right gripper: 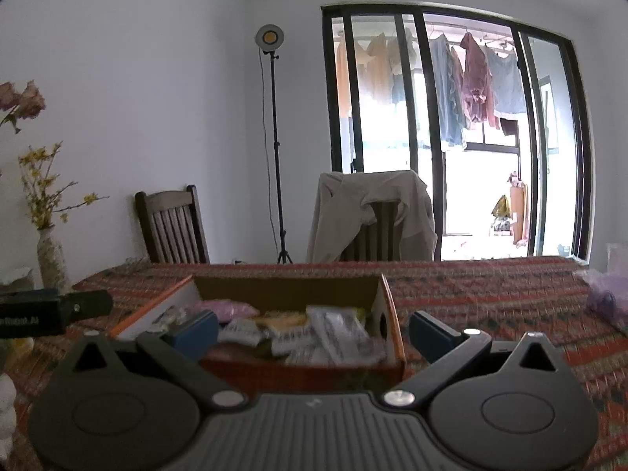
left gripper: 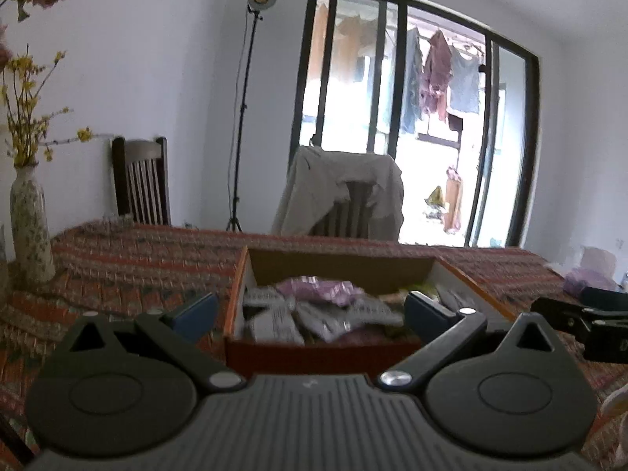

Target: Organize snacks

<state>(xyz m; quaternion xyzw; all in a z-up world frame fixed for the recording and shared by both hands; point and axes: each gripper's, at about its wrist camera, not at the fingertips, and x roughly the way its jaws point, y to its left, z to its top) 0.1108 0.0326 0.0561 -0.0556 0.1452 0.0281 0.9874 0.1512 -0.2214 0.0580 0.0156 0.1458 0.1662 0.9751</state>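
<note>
Left gripper [left gripper: 310,308] and right gripper [right gripper: 312,331]: both are held level and low at the near edge of the orange cardboard box [left gripper: 235,298], blue-padded fingers [left gripper: 194,310] spread wide with nothing between them. Box contents: silver-grey snack packets [left gripper: 274,320] heaped beneath a purple packet [left gripper: 314,286], set mid-table on the red patterned tablecloth [left gripper: 137,251]. Yellow packets [right gripper: 282,320] are shown only by the right view; a purple bag [left gripper: 588,278] at far right is seen more plainly in the left.

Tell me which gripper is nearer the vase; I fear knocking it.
Left. The left gripper is nearer the vase, which stands to its left; the right gripper is farther off, across the box.
</note>
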